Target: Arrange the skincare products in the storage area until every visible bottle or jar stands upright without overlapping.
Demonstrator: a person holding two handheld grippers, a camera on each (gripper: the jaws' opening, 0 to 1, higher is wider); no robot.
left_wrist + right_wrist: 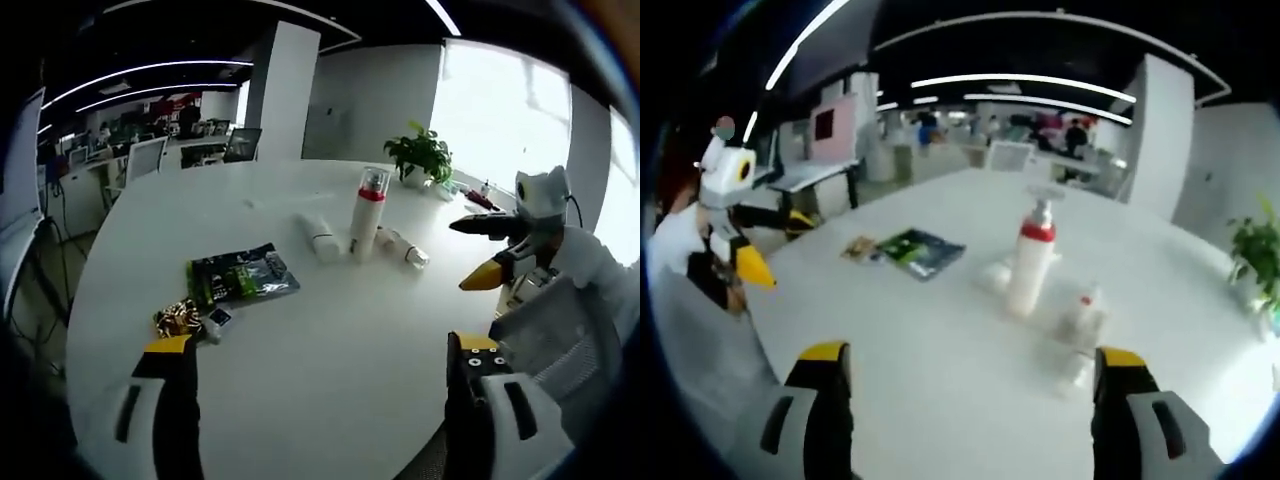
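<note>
Left gripper view: my left gripper [320, 365] spread wide, empty, low over white table [330, 400]. Pump bottle [368, 212] upright mid-table, red band, clear cap. White tube [320, 237] lies flat beside it; small bottle [402, 247] down on other side. Right gripper [970, 385] also wide, empty. Plastics look light, smooth, likely slippery; tube probably soft, so I grip mid-body, gently. Small bottle: take round middle, tip up. Glossy green packet [240, 275] well apart.
</note>
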